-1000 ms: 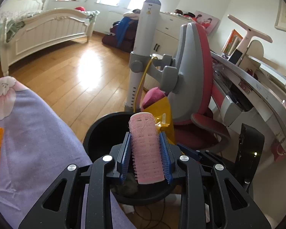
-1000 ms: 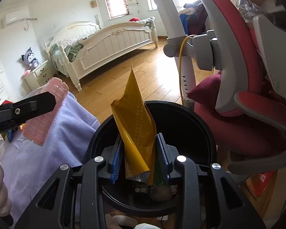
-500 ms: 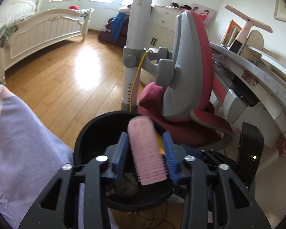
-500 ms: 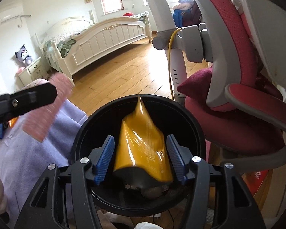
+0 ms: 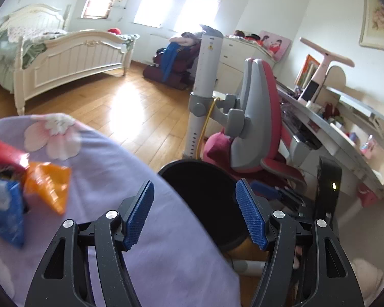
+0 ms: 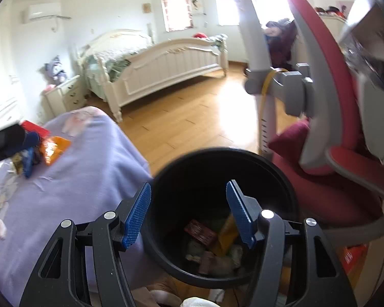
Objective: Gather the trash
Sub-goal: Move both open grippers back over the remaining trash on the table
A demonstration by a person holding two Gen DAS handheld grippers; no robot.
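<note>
Black round plastic bin (image 6: 166, 179) is kept beside the lavender bedspread (image 5: 140, 230); both claws, left (image 5: 194, 212) and right (image 6: 189, 212), are opening, nothing gripped.

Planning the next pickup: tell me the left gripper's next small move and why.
Probably swing the left gripper, jaws opening with nothing between them, toward the orange wrapper on the purple blanket; wrappers remain there, while the black bin already holds trash.

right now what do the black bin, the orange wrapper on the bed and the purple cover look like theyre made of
Black bin: probably moulded plastic, smooth with a dull sheen on the rim.
Orange wrapper: likely plastic film or foil, glossy and creased with bright glints.
Purple cover: soft woven fabric, matte, faintly wrinkled, with a printed flower.
</note>
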